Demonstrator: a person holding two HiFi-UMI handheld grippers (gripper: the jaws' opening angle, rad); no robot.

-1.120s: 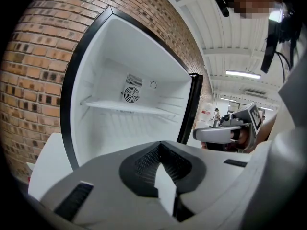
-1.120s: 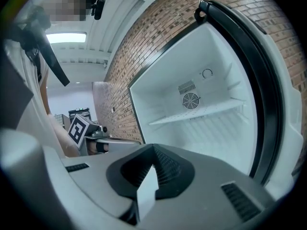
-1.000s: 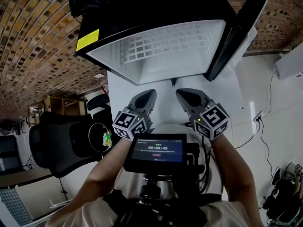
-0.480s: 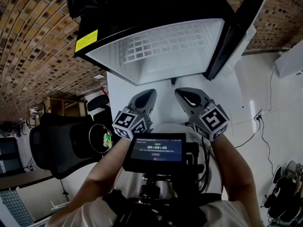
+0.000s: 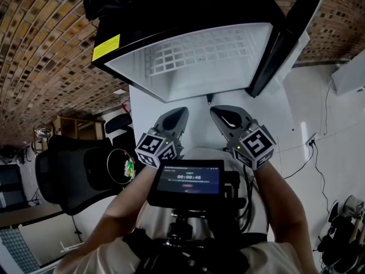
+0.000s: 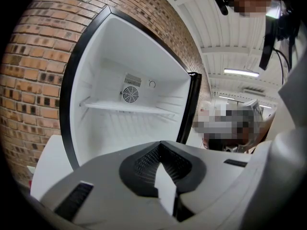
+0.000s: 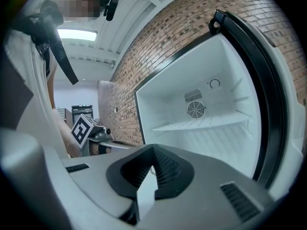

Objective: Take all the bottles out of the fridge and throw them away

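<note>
Hardly anything is changing since the earlier frame: the right gripper (image 5: 215, 112) is edging a touch toward the left of the head view, and the counter on the screen (image 5: 190, 181) is ticking up by one. Everything else is sitting as it was.

I am holding both grippers side by side in the middle of the head view, just above the screen and near each other without touching. They are pointing up the frame toward the fridge (image 5: 137, 67). The left gripper (image 5: 182, 113) is keeping its fingers clenched together with nothing between them, and its own view is showing them meeting in front of the fridge opening. The right gripper's fingers are clenched on nothing as well.

The fridge is filling the top centre of the head view and standing on a white tabletop (image 5: 274, 119). Its door (image 5: 285, 44) is swung open toward the upper right. A white wire shelf (image 5: 194, 50) is crossing the inside. In the left gripper view the shelf (image 6: 129, 108) is running just under a round fan grille (image 6: 129, 94) on the back wall. The right gripper view is showing the same grille (image 7: 195, 110) above the shelf (image 7: 201, 124), with the left gripper's marker cube (image 7: 81, 128) at the lower left.

A black chair (image 5: 74, 176) is sitting at the left edge of the head view, and a brick wall (image 5: 40, 50) is filling the upper left.
</note>
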